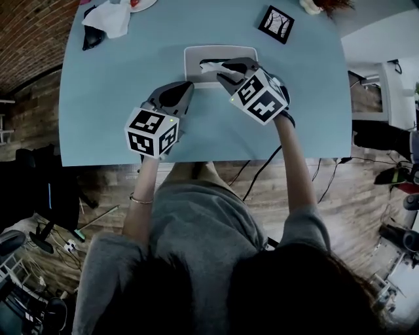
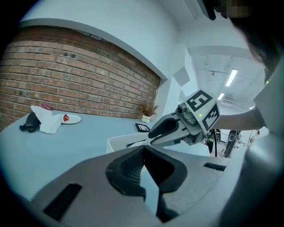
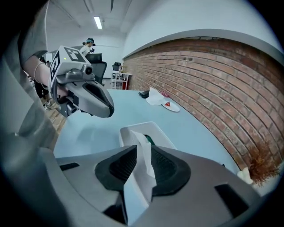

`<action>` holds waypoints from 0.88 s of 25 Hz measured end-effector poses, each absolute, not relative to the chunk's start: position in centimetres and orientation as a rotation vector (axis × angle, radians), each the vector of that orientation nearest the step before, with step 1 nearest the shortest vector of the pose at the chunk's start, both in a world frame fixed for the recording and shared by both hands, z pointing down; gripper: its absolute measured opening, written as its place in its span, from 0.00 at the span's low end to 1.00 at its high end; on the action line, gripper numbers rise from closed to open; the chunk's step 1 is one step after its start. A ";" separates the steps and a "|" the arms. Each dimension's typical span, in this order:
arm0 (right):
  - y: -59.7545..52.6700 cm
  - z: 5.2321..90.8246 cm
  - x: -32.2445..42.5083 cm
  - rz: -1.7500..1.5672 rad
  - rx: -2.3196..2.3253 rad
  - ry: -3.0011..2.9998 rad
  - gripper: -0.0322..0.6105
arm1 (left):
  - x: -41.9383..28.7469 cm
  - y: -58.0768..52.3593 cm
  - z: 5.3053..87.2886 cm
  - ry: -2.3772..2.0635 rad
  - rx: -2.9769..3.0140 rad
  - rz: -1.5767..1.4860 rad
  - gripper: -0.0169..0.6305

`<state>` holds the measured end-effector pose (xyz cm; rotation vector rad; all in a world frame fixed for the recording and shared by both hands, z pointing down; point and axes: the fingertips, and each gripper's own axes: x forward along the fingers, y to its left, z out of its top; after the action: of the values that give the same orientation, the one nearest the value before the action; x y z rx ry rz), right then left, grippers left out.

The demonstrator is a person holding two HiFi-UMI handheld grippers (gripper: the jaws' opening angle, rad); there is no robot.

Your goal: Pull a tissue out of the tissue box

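The tissue box (image 1: 196, 55) is a white, open-topped tray that stands on the blue desk (image 1: 111, 98). The right gripper (image 1: 222, 70) hangs over the box's near edge with its jaws pressed onto a white tissue (image 3: 141, 177). In the right gripper view the sheet runs up between the two ribbed pads, and its lower end leads back into the box opening. The tissue is therefore partly drawn out, with one end in the grip and the other inside the box.

The left gripper (image 1: 188, 86) sits just beside the box's near-left corner. Its jaws appear pressed together at the tips with nothing between them, and only a sliver of desk shows through lower down. Whether it touches the box cannot be told.

Beyond the box to the right lies a square card (image 1: 275, 24) with a black-and-white pattern; any print on it is too small to read. Beyond the box to the left lie a crumpled white sheet (image 1: 108, 18) and a small black object (image 1: 91, 38).
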<state>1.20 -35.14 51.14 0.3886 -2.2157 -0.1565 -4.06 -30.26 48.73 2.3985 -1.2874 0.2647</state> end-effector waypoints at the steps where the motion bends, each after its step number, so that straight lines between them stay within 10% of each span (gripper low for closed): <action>1: -35.3 51.5 1.1 -0.161 0.384 -2.202 0.18 | -4.1 -30.3 48.9 -1.285 2.395 0.268 0.03; 22: -38.2 51.3 -0.3 -0.198 0.446 -2.135 0.05 | -5.3 -30.9 49.9 -1.274 2.383 0.293 0.03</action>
<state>-0.26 -38.15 51.26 0.4458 -2.1354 -0.1981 -5.31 -30.93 49.90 2.3834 -1.2737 0.2935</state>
